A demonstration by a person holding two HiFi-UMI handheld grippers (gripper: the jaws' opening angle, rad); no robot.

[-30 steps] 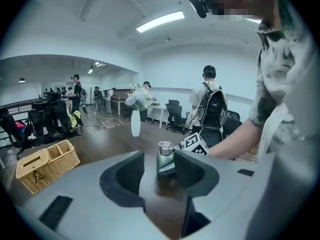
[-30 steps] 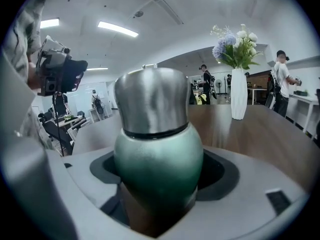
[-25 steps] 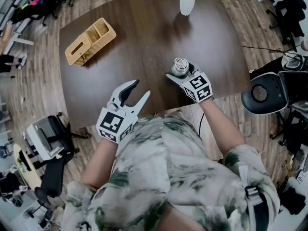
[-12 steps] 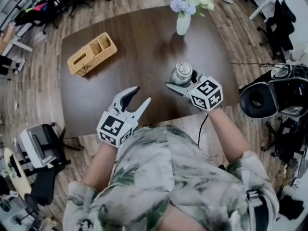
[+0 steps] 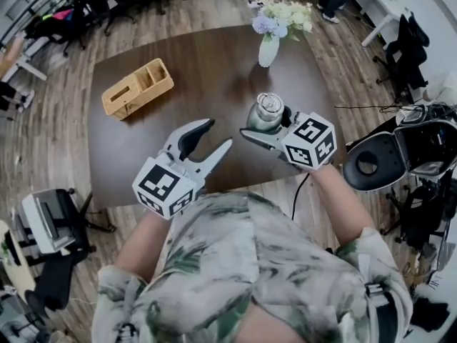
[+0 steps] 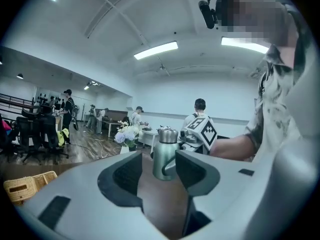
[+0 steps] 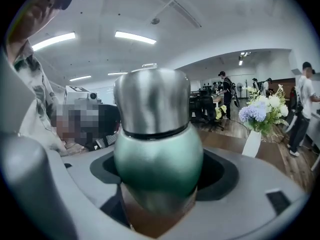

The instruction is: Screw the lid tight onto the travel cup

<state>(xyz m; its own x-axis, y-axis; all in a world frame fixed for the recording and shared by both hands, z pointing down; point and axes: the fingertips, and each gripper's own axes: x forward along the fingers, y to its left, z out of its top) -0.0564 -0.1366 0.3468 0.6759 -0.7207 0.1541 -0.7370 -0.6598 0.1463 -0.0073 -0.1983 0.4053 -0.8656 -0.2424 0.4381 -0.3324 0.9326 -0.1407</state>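
Observation:
The travel cup [image 5: 263, 117] is green-bodied with a silver lid [image 5: 268, 104] on top. It stands upright between the jaws of my right gripper [image 5: 268, 125], which is shut on its body over the near right part of the dark table [image 5: 214, 70]. In the right gripper view the cup [image 7: 157, 156] fills the jaws, with the lid [image 7: 150, 101] above them. My left gripper [image 5: 218, 133] hangs to the cup's left, apart from it. Its jaws are opening and hold nothing. In the left gripper view the cup [image 6: 162, 159] shows beyond the jaws.
A wicker basket [image 5: 137, 86] lies at the table's far left. A white vase of flowers [image 5: 269, 46] stands at the far edge behind the cup. A black office chair [image 5: 378, 159] is off the table's right edge. People stand in the room behind.
Both grippers have come up and look larger in the head view, the cup with the right one. The left gripper's jaws stand a little wider.

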